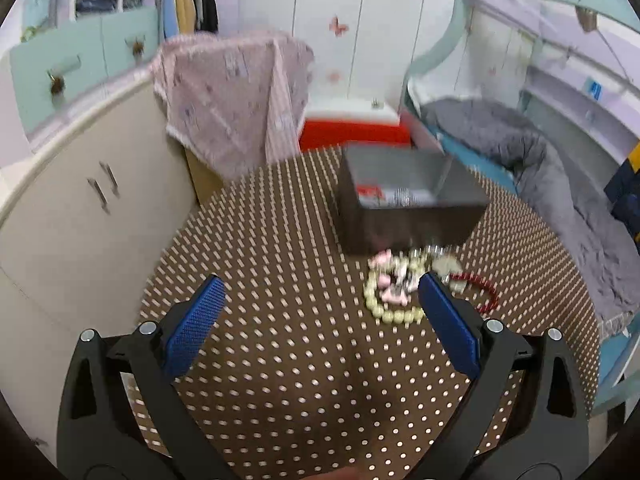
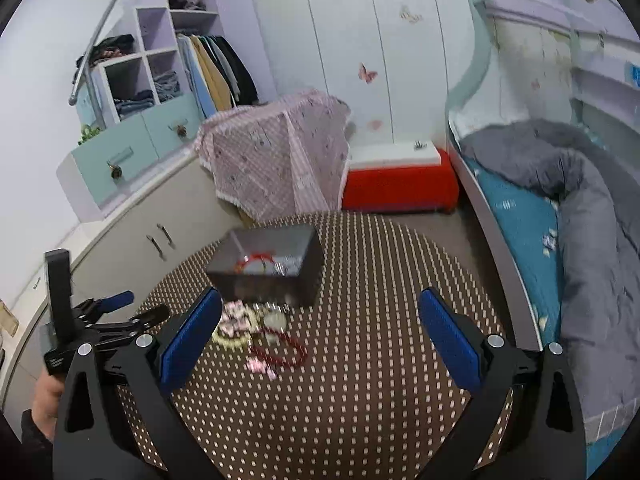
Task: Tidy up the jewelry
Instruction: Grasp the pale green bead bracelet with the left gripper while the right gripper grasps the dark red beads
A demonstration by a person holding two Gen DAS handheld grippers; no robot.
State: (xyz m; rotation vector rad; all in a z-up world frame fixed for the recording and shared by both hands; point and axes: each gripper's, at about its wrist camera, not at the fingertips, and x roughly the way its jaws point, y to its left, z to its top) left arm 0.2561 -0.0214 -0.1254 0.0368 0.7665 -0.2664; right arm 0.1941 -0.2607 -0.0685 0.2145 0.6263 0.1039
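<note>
Both your left tool (image 1: 320,294) and right tool (image 2: 320,308) are spread wide, holding nothing, above the desk (image 2: 360,400); bracelets (image 2: 280,350) lie just before the box (image 2: 272,268).

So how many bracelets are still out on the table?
2 clear ones: a cream bead bracelet by the grey box, and a red bead bracelet right of it. The blurred pink and silver pieces between may hide more.
</note>
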